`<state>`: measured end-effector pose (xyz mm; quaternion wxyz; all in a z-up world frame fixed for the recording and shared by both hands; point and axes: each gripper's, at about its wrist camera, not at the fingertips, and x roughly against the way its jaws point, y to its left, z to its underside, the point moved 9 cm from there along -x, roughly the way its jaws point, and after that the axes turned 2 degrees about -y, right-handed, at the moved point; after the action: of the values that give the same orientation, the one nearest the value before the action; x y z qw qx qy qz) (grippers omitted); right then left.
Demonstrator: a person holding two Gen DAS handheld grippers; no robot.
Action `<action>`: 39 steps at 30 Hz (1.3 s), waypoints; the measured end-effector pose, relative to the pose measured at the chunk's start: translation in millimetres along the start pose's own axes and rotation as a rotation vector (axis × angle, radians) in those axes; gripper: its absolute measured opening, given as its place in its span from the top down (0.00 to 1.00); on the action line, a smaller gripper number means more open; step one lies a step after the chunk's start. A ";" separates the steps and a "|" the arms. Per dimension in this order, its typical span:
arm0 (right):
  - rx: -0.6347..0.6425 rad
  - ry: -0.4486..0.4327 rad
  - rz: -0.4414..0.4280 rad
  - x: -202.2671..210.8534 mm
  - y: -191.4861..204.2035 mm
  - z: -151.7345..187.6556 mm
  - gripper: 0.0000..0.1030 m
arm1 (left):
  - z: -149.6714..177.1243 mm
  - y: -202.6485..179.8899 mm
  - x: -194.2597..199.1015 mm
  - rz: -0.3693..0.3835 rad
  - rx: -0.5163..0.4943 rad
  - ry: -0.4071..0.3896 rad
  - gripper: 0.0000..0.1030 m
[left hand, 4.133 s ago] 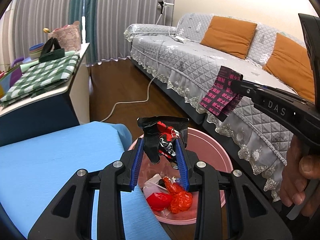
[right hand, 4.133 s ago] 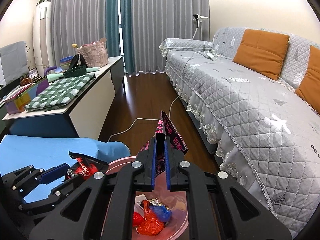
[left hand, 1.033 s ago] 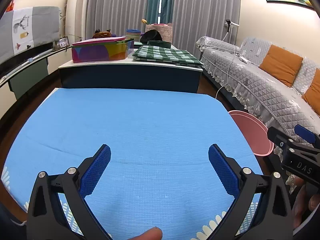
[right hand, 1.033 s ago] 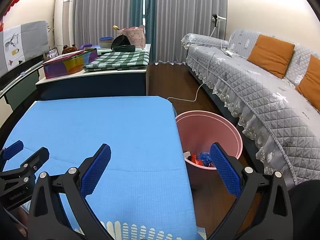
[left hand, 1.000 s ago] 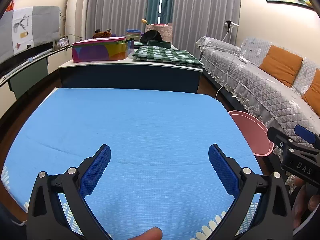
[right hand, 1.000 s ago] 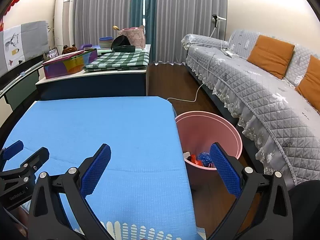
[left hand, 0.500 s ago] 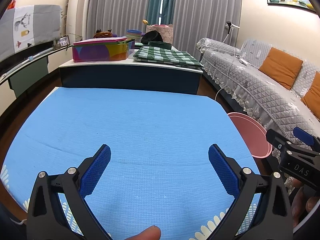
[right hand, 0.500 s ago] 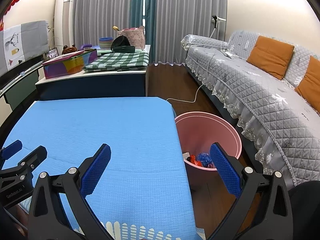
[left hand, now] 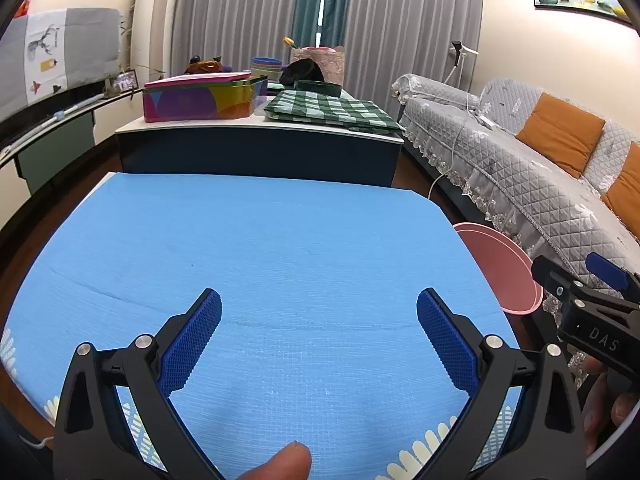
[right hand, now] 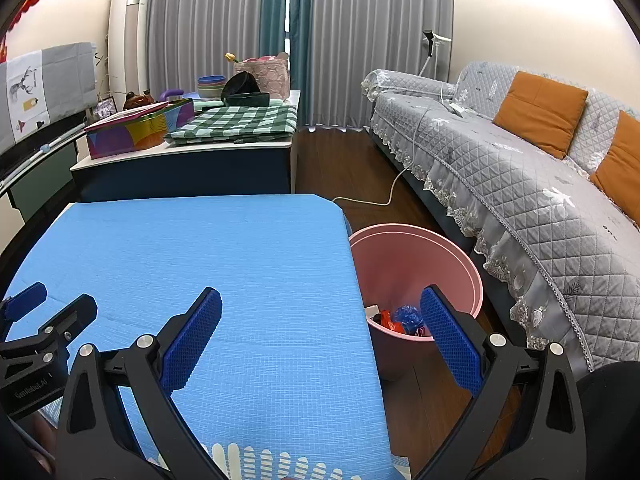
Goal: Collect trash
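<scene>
Now the left gripper [left hand: 319, 338] hangs over the blue mat [left hand: 256, 248], its blue ribbed pads [left hand: 191, 340] spread wide with nothing between them, and a fingertip [left hand: 280, 462] pokes in at the bottom edge of that view. Over on the other side, the right gripper [right hand: 321, 338] is splayed just as wide and just as empty, straddling the mat's right edge: its left pad sits above the mat, its right pad [right hand: 450, 342] in front of the pink bin [right hand: 448, 264]. That bin stands on the wooden floor [right hand: 344, 172], tight against the mat's right side, between the mat and the grey quilted sofa [right hand: 520, 192]. Down in the bin lies the trash [right hand: 402, 318], a small heap of red, orange and blue wrappers at the bottom. From the left wrist view the bin's rim [left hand: 516, 276] just shows past the mat's corner, its contents hidden. Beyond the mat stands a low cabinet [left hand: 256, 152] carrying a colourful box [left hand: 200, 98] and a folded green checked cloth [left hand: 332, 106]. Two orange cushions [right hand: 540, 112] lean on the sofa back, and a white cable [right hand: 380, 196] trails across the floor.
</scene>
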<state>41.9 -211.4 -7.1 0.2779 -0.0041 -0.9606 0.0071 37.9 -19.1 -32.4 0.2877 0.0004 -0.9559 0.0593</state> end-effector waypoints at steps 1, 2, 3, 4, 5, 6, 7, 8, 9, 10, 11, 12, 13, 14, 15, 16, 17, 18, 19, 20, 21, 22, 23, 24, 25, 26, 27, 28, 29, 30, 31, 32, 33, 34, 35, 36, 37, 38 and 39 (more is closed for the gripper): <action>0.000 0.000 0.000 0.0 0.1 0.0 0.05 | -0.1 -0.3 0.2 0.000 0.000 -0.001 0.08; 0.000 0.000 -0.001 0.1 0.3 -0.1 0.05 | 0.1 -0.5 0.4 0.001 0.000 -0.001 0.08; 0.000 0.000 0.000 0.0 0.3 -0.1 0.05 | 0.2 -0.9 0.5 0.001 0.000 -0.002 0.08; 0.000 0.000 0.000 0.0 0.3 0.0 0.05 | 0.1 -0.5 0.2 0.001 0.000 -0.001 0.08; 0.000 0.000 0.000 0.0 0.2 -0.1 0.05 | 0.1 -0.5 0.1 0.002 0.000 -0.001 0.08; 0.000 0.000 0.000 0.0 0.4 0.0 0.05 | 0.3 -0.9 0.2 0.002 0.000 0.000 0.08; 0.000 0.000 0.000 0.1 0.4 -0.1 0.05 | 0.3 -0.9 0.3 0.002 -0.001 0.000 0.08; 0.000 -0.001 0.000 0.1 0.3 -0.1 0.05 | 0.1 -0.9 0.4 0.003 -0.001 -0.001 0.08; 0.000 0.000 0.000 0.0 0.3 0.0 0.05 | 0.2 -1.4 0.5 0.003 -0.001 0.000 0.08; 0.000 0.000 0.000 0.0 0.3 0.0 0.05 | 0.3 -1.2 0.5 0.002 0.000 0.000 0.08; 0.000 0.000 0.000 0.0 0.2 0.0 0.05 | 0.2 -1.0 0.4 0.002 0.000 -0.001 0.08; 0.000 0.000 0.000 0.1 0.2 0.0 0.05 | 0.2 -1.1 0.4 0.002 -0.001 -0.001 0.08; -0.001 0.000 0.001 0.1 0.0 -0.3 0.05 | 0.4 -1.4 0.4 0.002 -0.001 -0.001 0.08; -0.001 0.000 0.000 0.1 0.1 -0.1 0.05 | 0.4 -1.1 0.4 0.001 -0.001 -0.001 0.08; 0.000 0.000 -0.001 0.0 0.1 0.0 0.05 | 0.3 -1.2 0.5 0.002 -0.001 -0.001 0.08; 0.000 0.000 -0.001 0.0 0.1 -0.2 0.05 | 0.3 -1.6 0.6 0.003 -0.002 -0.001 0.08; 0.000 0.000 0.000 0.1 0.0 -0.1 0.05 | 0.4 -1.1 0.4 0.002 -0.001 -0.001 0.08; -0.001 -0.001 0.000 0.0 -0.1 -0.2 0.05 | 0.4 -1.4 0.7 0.003 -0.001 -0.001 0.08; -0.001 -0.001 0.000 -0.1 -0.1 -0.3 0.05 | 0.3 -1.5 0.9 0.003 -0.001 -0.002 0.08; -0.001 0.000 0.000 -0.1 -0.1 0.0 0.05 | 0.3 -1.7 0.6 0.004 -0.002 -0.003 0.08; -0.001 0.000 -0.001 0.0 -0.1 0.1 0.05 | 0.3 -2.3 0.8 0.005 -0.003 -0.005 0.08; -0.001 0.000 -0.001 0.0 -0.1 0.1 0.05 | 0.4 -2.8 0.6 0.006 -0.004 -0.005 0.08; 0.000 0.001 -0.001 -0.1 0.1 -0.1 0.05 | 0.5 -3.1 0.2 0.007 -0.005 -0.005 0.08; 0.000 0.000 0.000 0.0 -0.1 0.0 0.05 | 0.8 -3.6 0.1 0.008 -0.006 -0.004 0.08; 0.000 0.000 -0.001 0.0 -0.1 0.1 0.05 | 0.5 -3.5 0.0 0.009 -0.005 -0.004 0.08; 0.000 0.000 -0.001 0.1 -0.1 -0.1 0.05 | 0.2 -2.9 -0.6 0.009 -0.005 -0.004 0.08; 0.000 0.000 -0.001 0.1 0.0 0.0 0.05 | 0.2 -3.4 -0.7 0.010 -0.005 -0.005 0.08; 0.000 0.000 -0.001 0.1 0.0 0.0 0.05 | 0.3 -3.6 -0.7 0.011 -0.005 -0.006 0.08; 0.001 0.000 0.000 0.0 -0.2 -0.1 0.05 | 0.5 -3.6 -0.5 0.012 -0.006 -0.006 0.08; -0.001 0.000 0.000 0.0 0.0 0.1 0.05 | 0.7 -3.9 -0.6 0.012 -0.006 -0.006 0.08; -0.001 0.001 0.000 -0.2 -0.1 0.0 0.05 | 0.7 -3.9 -0.5 0.013 -0.005 -0.005 0.08; -0.001 0.001 -0.001 0.0 0.0 0.1 0.05 | 1.2 -3.1 -0.1 0.015 -0.005 -0.005 0.08; -0.001 0.002 -0.001 0.0 0.1 0.1 0.05 | 0.8 -3.1 -0.6 0.017 -0.005 -0.004 0.08; -0.001 0.002 -0.001 0.2 0.4 0.3 0.05 | 0.8 -3.3 -0.5 0.019 -0.005 -0.005 0.08; -0.001 0.001 -0.001 0.2 0.4 0.2 0.05 | 0.7 -3.3 -0.2 0.020 -0.005 -0.006 0.08; 0.000 0.001 -0.002 0.3 0.6 0.0 0.05 | 0.5 -3.3 -0.4 0.024 -0.003 -0.006 0.08; -0.001 0.001 -0.001 0.2 0.4 0.1 0.05 | 0.1 -2.5 -1.4 0.026 -0.002 -0.005 0.08; -0.001 0.001 -0.001 0.2 0.5 0.1 0.05 | 0.3 -2.8 -1.8 0.027 0.000 -0.004 0.08; -0.001 0.001 -0.001 0.1 0.5 0.2 0.05 | 0.4 -2.9 -2.0 0.028 0.001 -0.003 0.08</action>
<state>41.7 -210.9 -7.1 0.2785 -0.0039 -0.9604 0.0065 39.4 -22.1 -33.5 0.2855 -0.0128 -0.9562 0.0637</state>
